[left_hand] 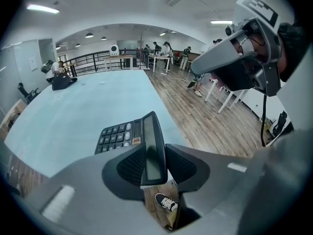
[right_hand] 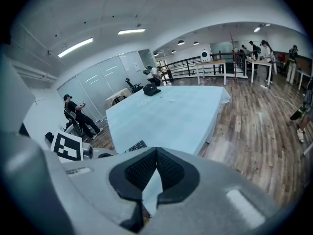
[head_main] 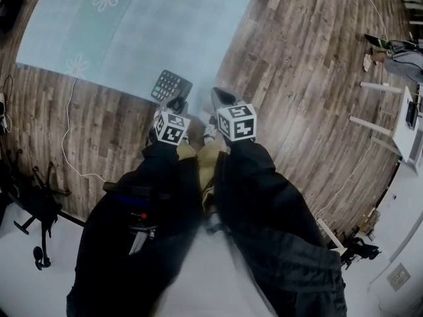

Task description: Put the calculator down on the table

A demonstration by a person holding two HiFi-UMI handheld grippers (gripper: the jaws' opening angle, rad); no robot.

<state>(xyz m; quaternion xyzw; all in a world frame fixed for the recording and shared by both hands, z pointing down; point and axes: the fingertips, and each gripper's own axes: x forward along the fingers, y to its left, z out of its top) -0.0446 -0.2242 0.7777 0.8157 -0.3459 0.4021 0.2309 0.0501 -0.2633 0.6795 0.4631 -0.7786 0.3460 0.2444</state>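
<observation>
A dark calculator [head_main: 171,84] lies tilted at the near edge of the pale blue table [head_main: 132,32], its keys facing up. In the left gripper view its display end [left_hand: 152,151] stands between the jaws of my left gripper [left_hand: 155,163]. The left pad is close against it and a narrow gap shows at the right pad, so the jaws are open around it. My right gripper [head_main: 221,98] hovers just right of it, near the table's corner, shut with nothing in it. In the right gripper view its pads [right_hand: 146,168] meet at the tip, and the calculator [right_hand: 138,146] peeks out at the left.
Wooden floor [head_main: 297,78] surrounds the table. A white cable [head_main: 69,144] trails on the floor at left beside a black stand [head_main: 36,210]. White desks [head_main: 396,124] stand at right. People stand and sit in the far room [right_hand: 73,114].
</observation>
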